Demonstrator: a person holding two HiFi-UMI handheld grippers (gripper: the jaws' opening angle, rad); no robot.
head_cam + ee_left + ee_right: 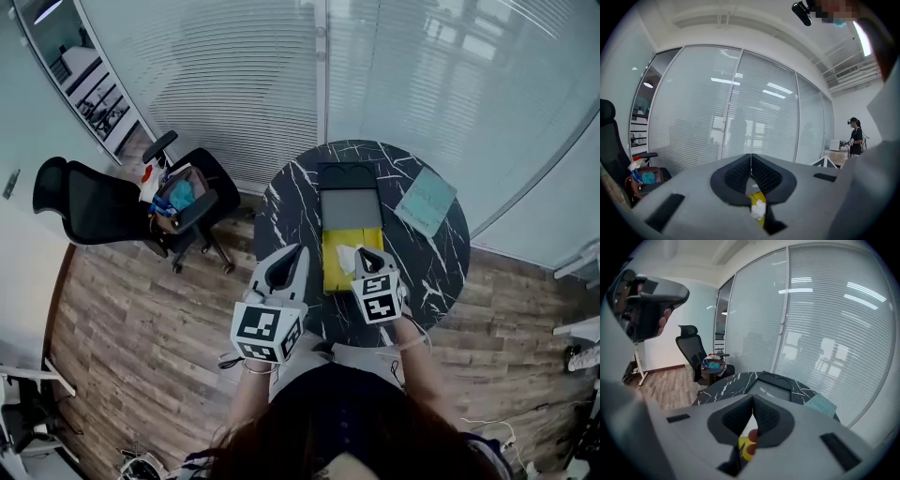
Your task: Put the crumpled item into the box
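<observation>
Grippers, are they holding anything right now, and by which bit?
Nothing is held. The left gripper and right gripper both have their jaws shut together, empty. The crumpled item lies loose on the yellow box.

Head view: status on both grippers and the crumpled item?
Left gripper shut, empty; right gripper shut, empty. White crumpled item lies on the yellow box, not gripped. Nothing blocking it.

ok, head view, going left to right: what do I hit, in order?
black office chair → left gripper → yellow box → teal book. Right gripper and the crumpled item overlap the box, so they are left out.
</observation>
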